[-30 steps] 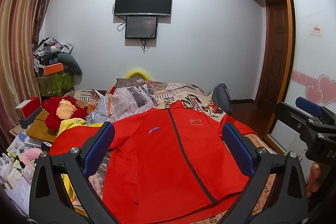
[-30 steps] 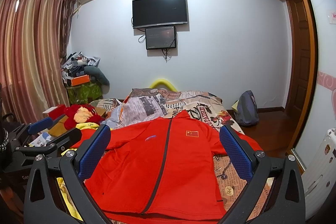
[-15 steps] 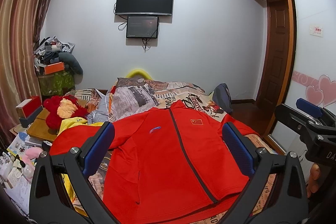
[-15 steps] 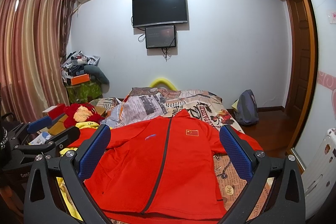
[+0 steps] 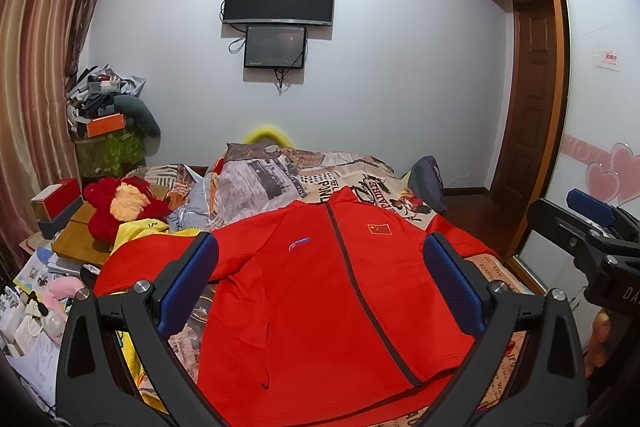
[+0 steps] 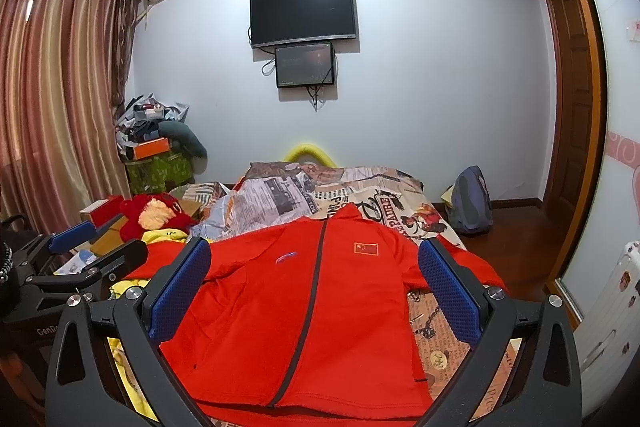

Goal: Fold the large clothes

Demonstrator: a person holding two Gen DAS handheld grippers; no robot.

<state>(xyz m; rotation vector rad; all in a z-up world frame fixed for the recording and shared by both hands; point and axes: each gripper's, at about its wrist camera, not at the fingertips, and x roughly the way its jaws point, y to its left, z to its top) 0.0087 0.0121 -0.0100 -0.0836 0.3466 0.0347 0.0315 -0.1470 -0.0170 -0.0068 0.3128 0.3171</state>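
A red zip jacket (image 5: pixel 320 291) lies spread face up on the bed, collar away from me, sleeves out to both sides; it also shows in the right wrist view (image 6: pixel 304 311). My left gripper (image 5: pixel 320 279) is open and empty, held above the jacket's near half. My right gripper (image 6: pixel 314 283) is open and empty, also above the jacket. The right gripper shows at the right edge of the left wrist view (image 5: pixel 592 227). The left gripper shows at the left edge of the right wrist view (image 6: pixel 80 259).
The bed (image 5: pixel 328 179) has a newspaper-print cover. A yellow garment (image 5: pixel 136 227) and a red plush toy (image 5: pixel 120 203) lie at the left. A cluttered low table (image 5: pixel 76 239) stands left of the bed. A backpack (image 6: pixel 470 203) sits on the floor at the right, near a wooden door (image 6: pixel 568 99).
Both views have shifted only very slightly. The jacket lies as before and both grippers stay open.
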